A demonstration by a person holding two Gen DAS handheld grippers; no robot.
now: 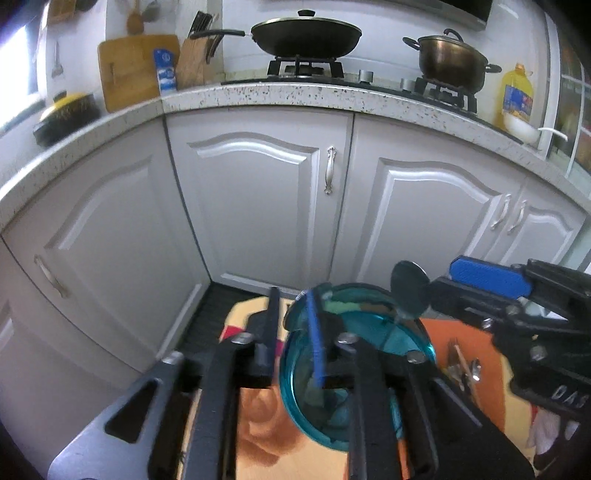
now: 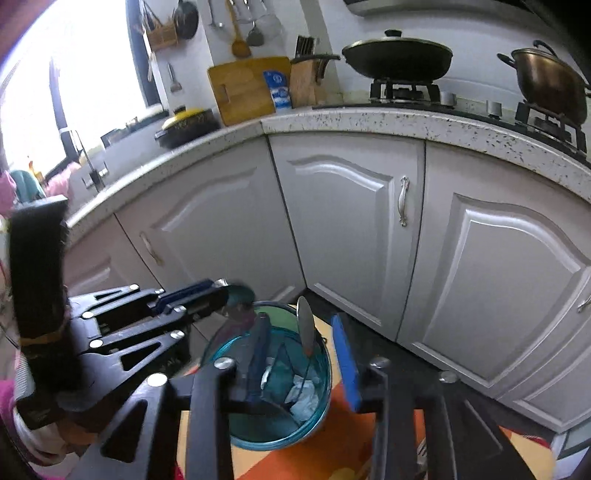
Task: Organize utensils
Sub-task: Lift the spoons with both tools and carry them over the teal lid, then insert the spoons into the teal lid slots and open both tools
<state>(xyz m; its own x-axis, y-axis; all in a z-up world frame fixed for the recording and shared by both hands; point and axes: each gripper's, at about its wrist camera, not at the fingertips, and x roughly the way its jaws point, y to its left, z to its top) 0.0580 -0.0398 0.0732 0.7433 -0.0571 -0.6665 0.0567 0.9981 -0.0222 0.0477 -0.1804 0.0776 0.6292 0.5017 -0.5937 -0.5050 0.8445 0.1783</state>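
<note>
A teal glass cup (image 1: 321,406) stands on an orange patterned cloth (image 1: 465,339). My left gripper (image 1: 293,299) has its fingers on either side of the cup's left rim wall and appears shut on it. In the right wrist view the cup (image 2: 280,413) holds a metal spoon (image 2: 306,321), bowl end up, leaning on the rim. My right gripper (image 2: 301,328) is open above the cup, the spoon between its fingers, untouched. The spoon also shows in the left wrist view (image 1: 410,291), beside the right gripper's blue pad (image 1: 487,277). My left gripper (image 2: 207,295) reaches in from the left.
More cutlery (image 1: 461,365) lies on the cloth right of the cup. White cabinet doors (image 1: 258,206) stand close ahead under a speckled counter (image 1: 295,96) with a wok (image 1: 306,35), a pot (image 1: 452,61), a knife block and a cutting board.
</note>
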